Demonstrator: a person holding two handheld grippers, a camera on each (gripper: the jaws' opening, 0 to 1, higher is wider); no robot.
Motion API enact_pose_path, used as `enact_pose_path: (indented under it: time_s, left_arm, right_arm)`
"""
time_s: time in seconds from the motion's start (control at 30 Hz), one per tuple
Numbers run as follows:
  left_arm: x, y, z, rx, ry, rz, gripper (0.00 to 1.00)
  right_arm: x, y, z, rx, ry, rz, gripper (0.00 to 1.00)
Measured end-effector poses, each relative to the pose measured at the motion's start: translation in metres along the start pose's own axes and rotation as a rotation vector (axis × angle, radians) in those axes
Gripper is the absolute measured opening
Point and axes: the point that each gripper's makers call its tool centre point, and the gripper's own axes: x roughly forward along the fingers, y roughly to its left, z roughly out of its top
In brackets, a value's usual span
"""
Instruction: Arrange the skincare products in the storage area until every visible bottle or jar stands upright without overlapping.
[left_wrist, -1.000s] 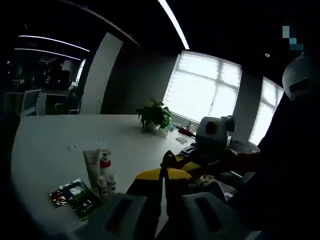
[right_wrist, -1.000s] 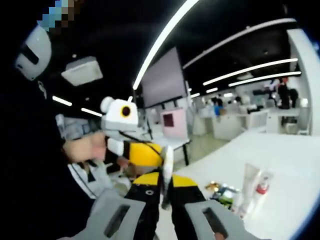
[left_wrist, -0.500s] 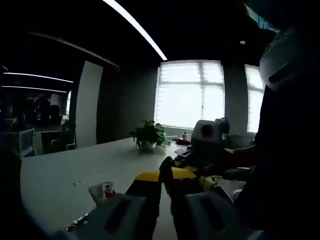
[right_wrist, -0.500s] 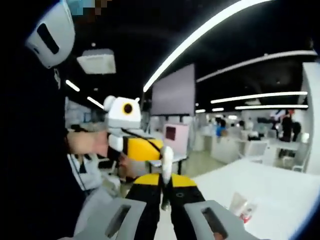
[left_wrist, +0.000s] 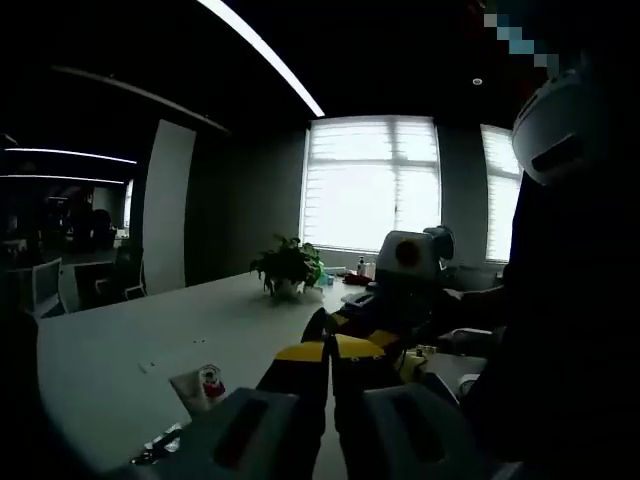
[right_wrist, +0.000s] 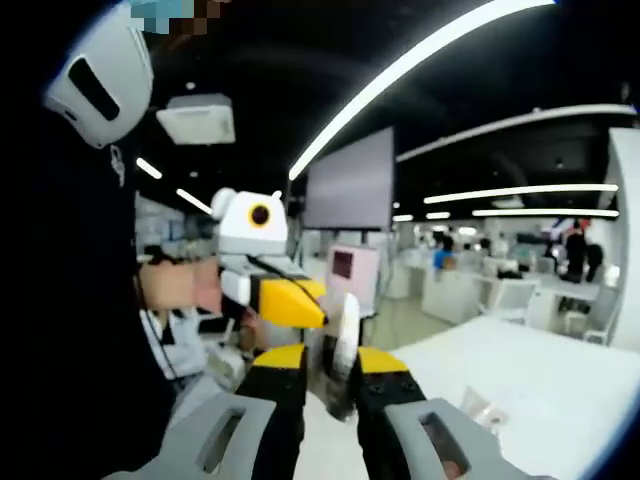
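Observation:
A white tube with a red cap (left_wrist: 200, 385) lies or leans on the white table (left_wrist: 150, 340), low at the left of the left gripper view. My left gripper (left_wrist: 328, 345) is raised above the table, its yellow-and-black jaws shut and holding nothing. My right gripper (right_wrist: 338, 350) is lifted too, its jaws a small way apart and blurred, nothing held. In the right gripper view the tube (right_wrist: 478, 408) is a faint shape at the lower right. A hand holds the left gripper (right_wrist: 262, 285) at the left of that view. The right gripper (left_wrist: 385, 300) comes in beside the left one.
A potted plant (left_wrist: 288, 268) stands on the far side of the table before bright windows. Small packets (left_wrist: 165, 440) peek out at the table's near edge. The person's dark body (left_wrist: 560, 330) takes up the right side. Office desks and chairs (right_wrist: 500, 290) lie beyond the table.
Both cameras tilted upward, so the tube and packets slid toward the bottom edge. The right gripper's jaws parted slightly in the last half second. The left jaws stayed shut.

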Motion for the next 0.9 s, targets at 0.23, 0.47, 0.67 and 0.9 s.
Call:
enact_pose_path:
  time_s: [0.23,0.47,0.67,0.9]
  left_arm:
    - [-0.002,-0.009,0.006,0.001,0.050,-0.097,0.02]
    - [-0.013,-0.002,0.022,0.021,0.048,-0.125,0.02]
    - [-0.016,-0.005,0.027,-0.037,0.048,-0.188,0.02]
    - [-0.012,-0.009,0.016,-0.054,0.097,-0.209,0.02]
  right_arm:
    - [-0.009,-0.001,-0.019,0.119,0.064,0.077,0.27]
    - [-0.020,0.005,-0.012,0.305,-0.034,0.200,0.01]
    - [-0.025,0.012,0.015,0.533,-0.152,0.346,0.30]
    - [-0.020,0.002,0.033,0.498,-0.219,0.357,0.07]
